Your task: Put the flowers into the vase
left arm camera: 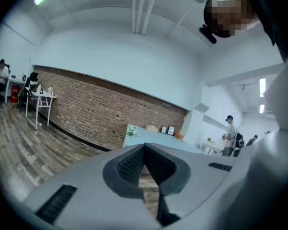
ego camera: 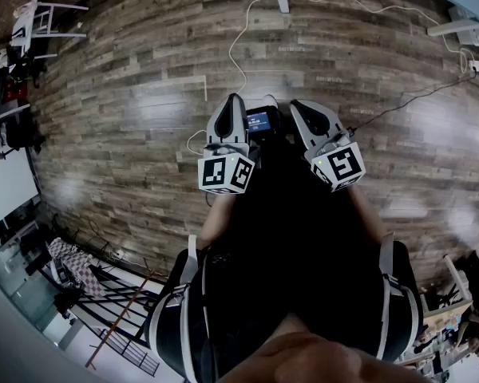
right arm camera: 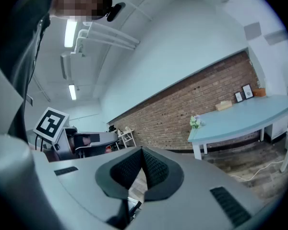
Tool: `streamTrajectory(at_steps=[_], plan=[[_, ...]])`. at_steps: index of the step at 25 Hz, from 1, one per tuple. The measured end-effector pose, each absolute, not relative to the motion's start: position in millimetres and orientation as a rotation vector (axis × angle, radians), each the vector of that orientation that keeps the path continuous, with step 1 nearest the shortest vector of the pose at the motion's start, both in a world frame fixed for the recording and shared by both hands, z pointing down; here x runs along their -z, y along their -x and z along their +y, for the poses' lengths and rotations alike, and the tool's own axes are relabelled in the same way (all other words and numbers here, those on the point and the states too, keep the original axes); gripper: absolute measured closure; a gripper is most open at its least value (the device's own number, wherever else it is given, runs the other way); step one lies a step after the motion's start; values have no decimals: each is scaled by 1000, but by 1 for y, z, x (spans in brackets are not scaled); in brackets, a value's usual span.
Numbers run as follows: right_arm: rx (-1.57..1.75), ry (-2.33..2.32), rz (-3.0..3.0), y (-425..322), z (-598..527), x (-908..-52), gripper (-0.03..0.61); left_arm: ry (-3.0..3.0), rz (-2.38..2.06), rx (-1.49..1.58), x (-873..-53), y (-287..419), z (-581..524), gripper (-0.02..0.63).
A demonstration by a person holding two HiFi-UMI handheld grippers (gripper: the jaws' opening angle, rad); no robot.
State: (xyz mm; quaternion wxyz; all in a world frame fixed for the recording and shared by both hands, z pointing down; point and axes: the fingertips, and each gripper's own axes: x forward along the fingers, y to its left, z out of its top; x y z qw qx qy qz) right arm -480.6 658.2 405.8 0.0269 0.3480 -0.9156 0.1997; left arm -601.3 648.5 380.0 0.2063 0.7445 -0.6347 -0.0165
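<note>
Far to the left, a white chair [ego camera: 44,18] stands by the wall on the plank floor [ego camera: 136,78]. The person stands mid-room with both tools held close in front of the body, side by side and pointing ahead. The left tool [left arm camera: 144,146] has its jaws drawn together: the ribbed pads meet at the tips and there is nothing between them. Its marker cube [ego camera: 226,173] faces up toward the head camera. Between the two tools sits a small lit screen [ego camera: 259,121], and a white cable [ego camera: 238,50] snakes away from there across the floor. The right tool [right arm camera: 142,150] is likewise closed tight, pads tip to tip, gripping nothing.

The flowers [right arm camera: 196,121] are well away from both tools. They are a small pale bunch with green leaves, standing at the left end of a light blue bench [right arm camera: 249,116] that runs along the brick wall [right arm camera: 182,107]. Whether they stand in a vase I cannot tell from here, as they are too small to make out. Further right on the same bench lies a tan box [right arm camera: 224,105], and past it two dark picture frames [right arm camera: 243,93] are propped against the bricks. Beyond the bench, further right again, another person [left arm camera: 229,131] stands in the bright open part of the room.
</note>
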Motion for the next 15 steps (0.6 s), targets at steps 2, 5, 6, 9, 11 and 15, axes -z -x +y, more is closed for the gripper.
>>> streamTrajectory(at_steps=[2,5,6,9,11,15], plan=[[-548,-1098,-2841,468,660,-403,560,-2149,-1745,103,-372,586,656,580],[-501,-1138,-2844,459,667,-400,560,-2275,-1705,109,-361,571,664,580],[-494,-1145,-2840,461,671,-399,560,-2301,-1695,110,-357,571,666,580],[-449,-1127,-2827,477,678,-396,560,-2328,-1671,178,-347,578,667,580],[-407,-1105,-2832,490,678,-394,560,-2347,-1648,223,-345,582,667,580],[-344,-966,-2914,537,691,-389,560,-2429,-1491,252,-343,572,673,580]])
